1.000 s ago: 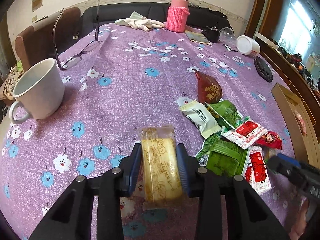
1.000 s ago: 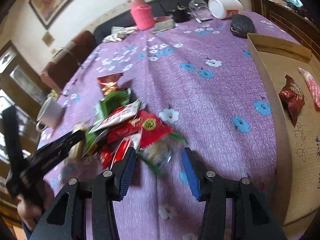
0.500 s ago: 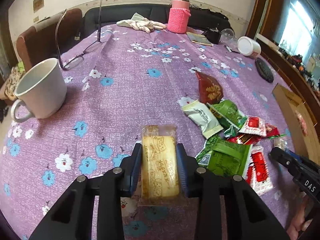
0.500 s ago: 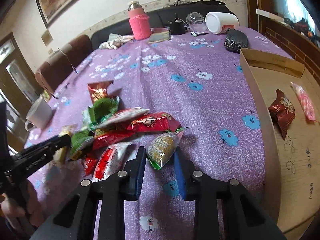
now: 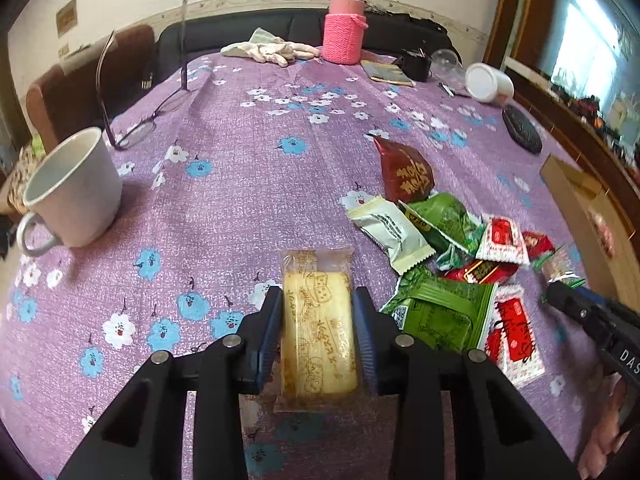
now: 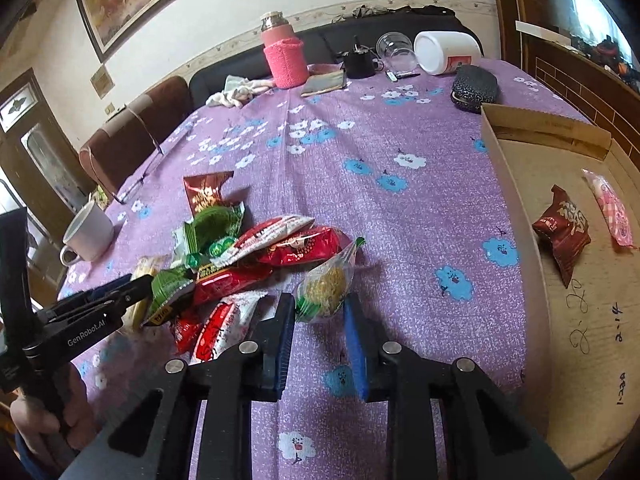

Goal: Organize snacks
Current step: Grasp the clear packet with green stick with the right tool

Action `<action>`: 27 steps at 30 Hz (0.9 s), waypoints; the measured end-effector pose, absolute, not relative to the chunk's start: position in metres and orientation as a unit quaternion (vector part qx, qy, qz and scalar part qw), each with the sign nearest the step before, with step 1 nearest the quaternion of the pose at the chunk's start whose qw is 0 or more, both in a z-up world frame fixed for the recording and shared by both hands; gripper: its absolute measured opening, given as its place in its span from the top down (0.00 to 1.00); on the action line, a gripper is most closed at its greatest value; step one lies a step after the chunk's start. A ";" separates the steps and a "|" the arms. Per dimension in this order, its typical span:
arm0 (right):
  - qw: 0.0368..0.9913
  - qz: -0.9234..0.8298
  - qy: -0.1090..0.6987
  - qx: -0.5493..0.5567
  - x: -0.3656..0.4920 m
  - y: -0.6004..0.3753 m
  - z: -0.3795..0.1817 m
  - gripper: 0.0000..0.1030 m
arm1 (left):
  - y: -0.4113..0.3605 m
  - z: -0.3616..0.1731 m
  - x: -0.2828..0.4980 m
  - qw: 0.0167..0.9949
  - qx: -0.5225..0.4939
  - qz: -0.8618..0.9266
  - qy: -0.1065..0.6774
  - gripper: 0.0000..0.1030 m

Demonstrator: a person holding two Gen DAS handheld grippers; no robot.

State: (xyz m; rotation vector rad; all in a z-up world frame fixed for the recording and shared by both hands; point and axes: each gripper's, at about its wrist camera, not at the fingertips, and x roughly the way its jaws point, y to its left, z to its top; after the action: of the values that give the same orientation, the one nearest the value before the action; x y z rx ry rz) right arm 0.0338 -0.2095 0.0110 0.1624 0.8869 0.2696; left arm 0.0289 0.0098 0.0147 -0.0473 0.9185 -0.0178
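Our left gripper (image 5: 318, 334) clamped a yellow cake (image 5: 318, 336) lengthwise between both pads, low over the purple cloth (image 5: 248, 184). Our right gripper (image 6: 320, 334) pinched a clear noodle pack (image 6: 327, 286) at the edge of the snack pile (image 6: 248, 256). Right of it lay the box (image 6: 516, 216) with two snacks inside.

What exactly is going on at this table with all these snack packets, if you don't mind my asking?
A person is sorting snacks with a handheld gripper in each hand. The left gripper is clamped on a yellow cake packet just above the purple tablecloth. The right gripper is shut on a clear packet with a green edge at the edge of the snack pile. To the right, the cardboard box already holds a dark red packet and a pink one.
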 end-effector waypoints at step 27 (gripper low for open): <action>0.908 0.117 0.393 0.084 0.028 -0.214 0.021 0.76 | 0.014 0.030 0.020 0.910 -0.057 -0.035 0.410 0.68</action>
State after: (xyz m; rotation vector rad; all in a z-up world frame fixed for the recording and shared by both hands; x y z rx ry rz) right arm 0.0280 -0.2143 0.0214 0.1735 0.8119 0.2416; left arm 0.0202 0.0136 0.0298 -0.1169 0.8450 -0.0729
